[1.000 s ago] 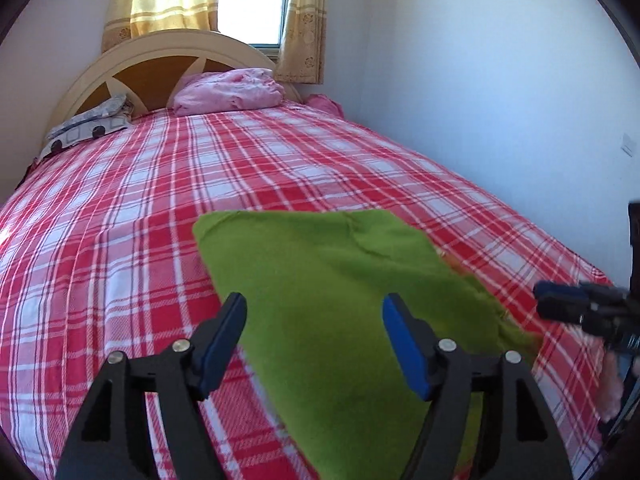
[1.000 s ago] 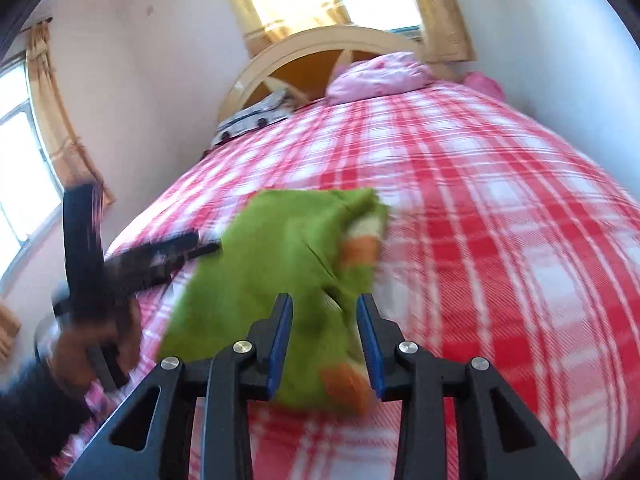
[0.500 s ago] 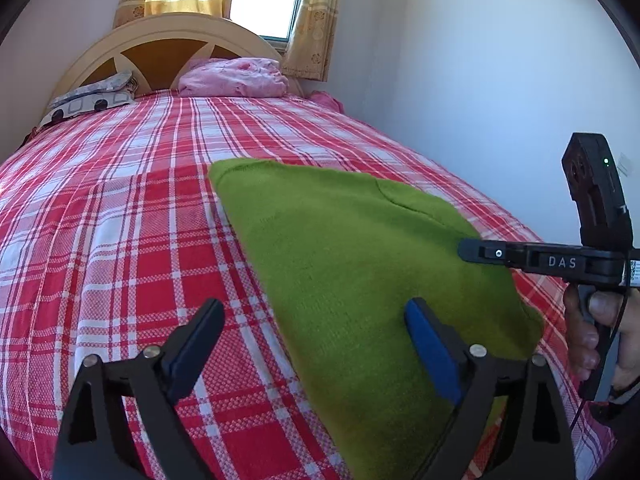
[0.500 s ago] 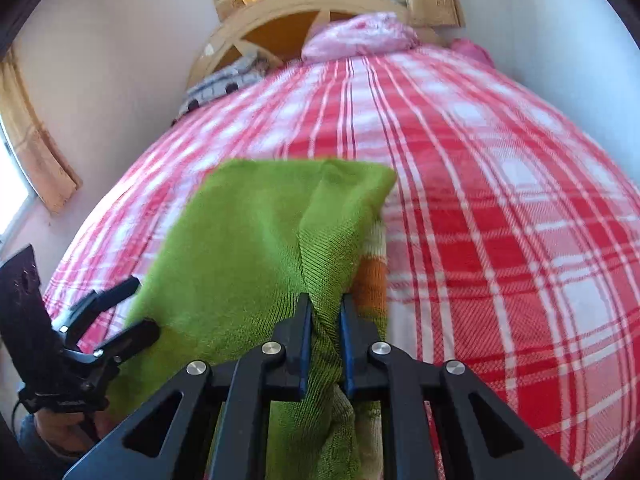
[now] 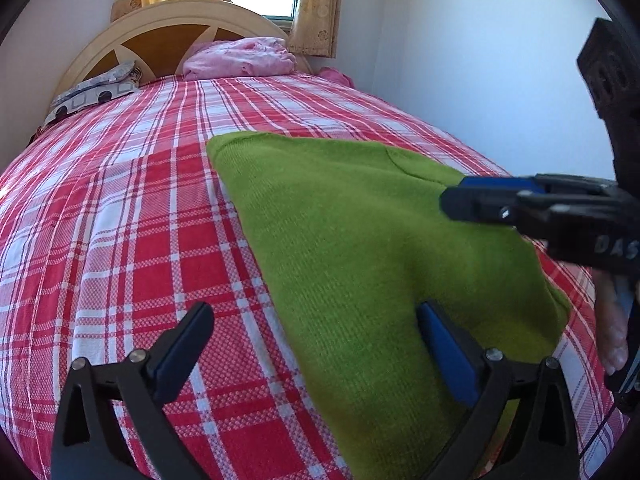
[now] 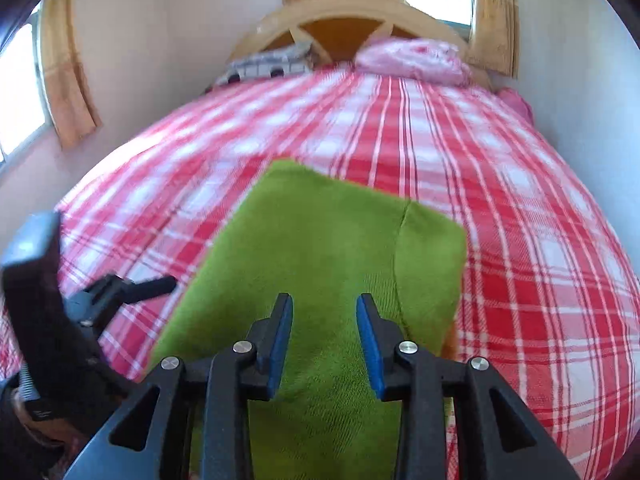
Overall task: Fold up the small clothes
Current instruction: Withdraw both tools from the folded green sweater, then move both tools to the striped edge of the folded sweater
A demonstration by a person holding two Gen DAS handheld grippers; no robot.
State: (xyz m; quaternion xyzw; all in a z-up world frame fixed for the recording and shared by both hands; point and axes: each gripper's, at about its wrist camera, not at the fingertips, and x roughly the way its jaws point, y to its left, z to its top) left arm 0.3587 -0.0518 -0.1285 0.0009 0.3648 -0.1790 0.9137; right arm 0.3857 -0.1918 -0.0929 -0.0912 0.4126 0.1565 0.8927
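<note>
Green knit garment [image 5: 360,240] lies flat on the red-and-white checked bedspread [image 5: 120,240], toward the foot of the bed and on its right half as the left wrist view shows it. It reads as already folded at least once: a seam or flap edge runs down its right part in the right wrist view, and a sliver of orange peeks out at the lower right edge there, which I take for a lining or a second colour of the same piece, though the blur keeps me from being sure.

Left gripper [image 5: 316,344]: jaws opening and standing very wide, one finger over bare bedspread, the other over the knit. Nothing pinched between them. Right gripper [image 6: 324,340]: jaws opening, a moderate gap, hovering over the near part of the green cloth; the pads do not press on it, so I log it as holding nothing.

Handling judgement: light, soft, limp knit with a coarse rib. It should drape and sag when lifted, not slide much on cotton, and nothing about it is fragile. I would pinch at a corner or along a folded edge, both layers together, one gripper per corner, so the fold travels as a sheet.

Counts: one green garment; two grippers; one pink pillow [image 5: 240,58] and one grey patterned cushion [image 5: 96,90] at the wooden headboard [image 5: 168,28]; no other small clothes in view.
</note>
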